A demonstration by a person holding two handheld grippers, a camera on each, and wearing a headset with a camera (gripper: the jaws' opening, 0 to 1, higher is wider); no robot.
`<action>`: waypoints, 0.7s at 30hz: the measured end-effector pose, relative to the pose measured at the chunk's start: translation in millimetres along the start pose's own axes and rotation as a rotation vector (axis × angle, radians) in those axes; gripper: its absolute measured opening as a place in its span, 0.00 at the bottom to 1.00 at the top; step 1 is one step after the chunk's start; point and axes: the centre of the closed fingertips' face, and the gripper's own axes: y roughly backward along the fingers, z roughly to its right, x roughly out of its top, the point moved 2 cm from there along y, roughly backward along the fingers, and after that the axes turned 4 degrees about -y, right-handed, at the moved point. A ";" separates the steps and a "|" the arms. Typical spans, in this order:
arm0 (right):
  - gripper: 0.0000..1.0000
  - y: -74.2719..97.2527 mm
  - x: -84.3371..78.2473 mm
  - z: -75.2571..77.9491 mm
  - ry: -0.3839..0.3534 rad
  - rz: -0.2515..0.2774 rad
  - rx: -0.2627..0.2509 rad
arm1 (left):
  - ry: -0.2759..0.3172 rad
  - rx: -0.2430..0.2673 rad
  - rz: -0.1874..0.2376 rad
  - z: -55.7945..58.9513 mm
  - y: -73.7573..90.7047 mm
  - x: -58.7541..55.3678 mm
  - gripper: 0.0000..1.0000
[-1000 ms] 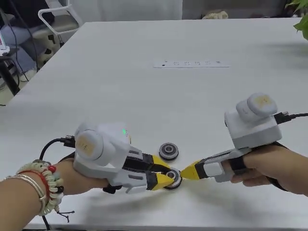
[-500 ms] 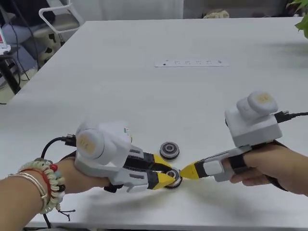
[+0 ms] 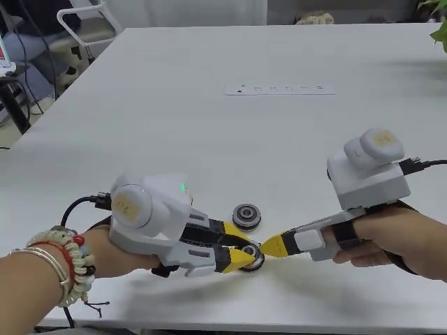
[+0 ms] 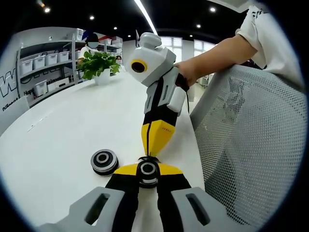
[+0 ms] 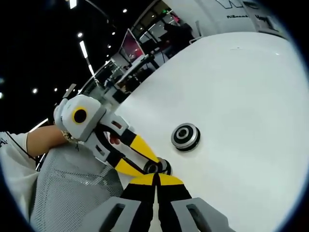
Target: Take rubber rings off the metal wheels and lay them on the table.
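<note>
White table (image 3: 209, 139). The left gripper (image 3: 239, 254) is clamped on a wheel (image 4: 148, 171) near the table's front edge. The right gripper (image 3: 268, 247) has its jaws pinched together, tip touching that wheel. A second wheel (image 3: 246, 216) lies flat just beyond, free.

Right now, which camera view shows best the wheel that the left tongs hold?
The left gripper view: the wheel sits centred and near between the left tongs, hub and dark ring plain. The head view shows it small, partly under yellow tips. In the right gripper view the right tongs hide part of it.
</note>
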 end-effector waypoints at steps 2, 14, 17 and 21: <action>0.00 -0.2 0.1 -0.1 -0.001 0.000 0.002 | 0.001 0.000 0.000 -0.1 0.0 -0.1 0.08; 0.00 -1.3 0.6 -0.4 0.023 -0.004 -0.002 | 0.001 -0.002 0.001 0.1 -0.1 -0.1 0.08; 0.00 -1.6 1.0 -0.9 0.024 -0.003 0.000 | 0.002 -0.002 0.002 0.0 -0.1 -0.1 0.08; 0.00 -2.5 0.6 -2.6 0.036 -0.009 0.002 | 0.004 -0.004 0.003 0.2 -0.2 0.0 0.08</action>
